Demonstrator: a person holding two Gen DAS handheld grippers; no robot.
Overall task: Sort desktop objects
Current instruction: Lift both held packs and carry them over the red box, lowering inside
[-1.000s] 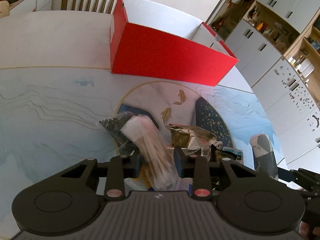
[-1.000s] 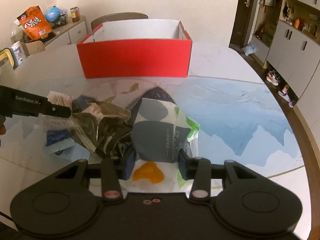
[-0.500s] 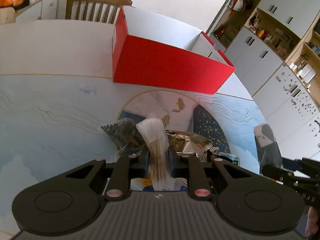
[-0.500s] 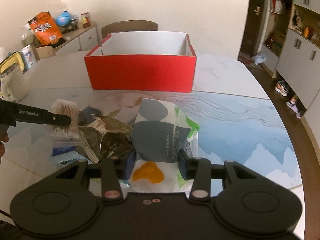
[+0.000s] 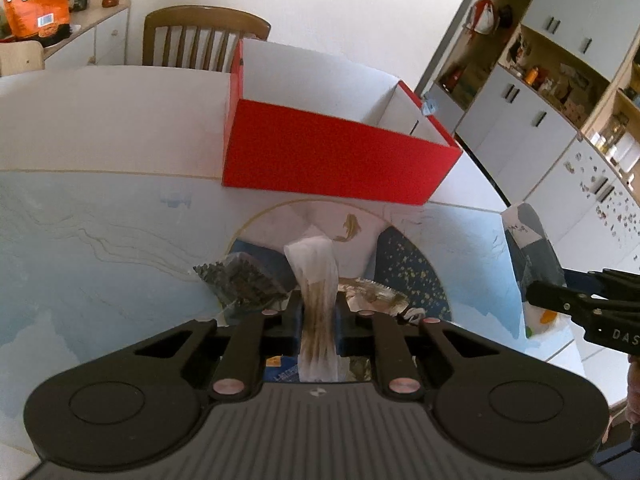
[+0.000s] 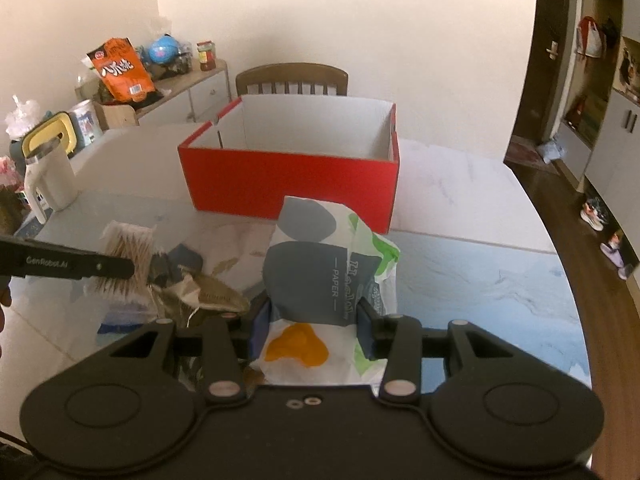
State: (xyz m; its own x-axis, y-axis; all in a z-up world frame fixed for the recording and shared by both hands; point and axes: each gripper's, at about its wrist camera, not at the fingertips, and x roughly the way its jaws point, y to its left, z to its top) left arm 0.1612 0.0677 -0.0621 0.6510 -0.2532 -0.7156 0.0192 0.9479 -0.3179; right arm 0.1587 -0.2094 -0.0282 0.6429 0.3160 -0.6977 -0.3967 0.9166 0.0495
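Note:
My left gripper point(image 5: 318, 316) is shut on a clear bag of cotton swabs point(image 5: 316, 276) and holds it above the table; the bag also shows in the right wrist view point(image 6: 128, 256). My right gripper point(image 6: 312, 320) is shut on a white tissue pack point(image 6: 324, 280) with grey, green and orange patches, lifted off the table; it also shows in the left wrist view point(image 5: 528, 248). An open red box point(image 5: 340, 160) with a white inside stands behind both, also in the right wrist view point(image 6: 292, 184).
A crumpled gold foil wrapper point(image 6: 208, 292), a dark packet point(image 5: 240, 280) and a blue packet point(image 6: 120, 320) lie on the patterned mat. A white mug point(image 6: 48, 176) stands at the left. A wooden chair point(image 6: 292, 80) is behind the table.
My left gripper has closed on the cotton swab bag and lifted it. My right gripper has risen with the tissue pack toward the red box.

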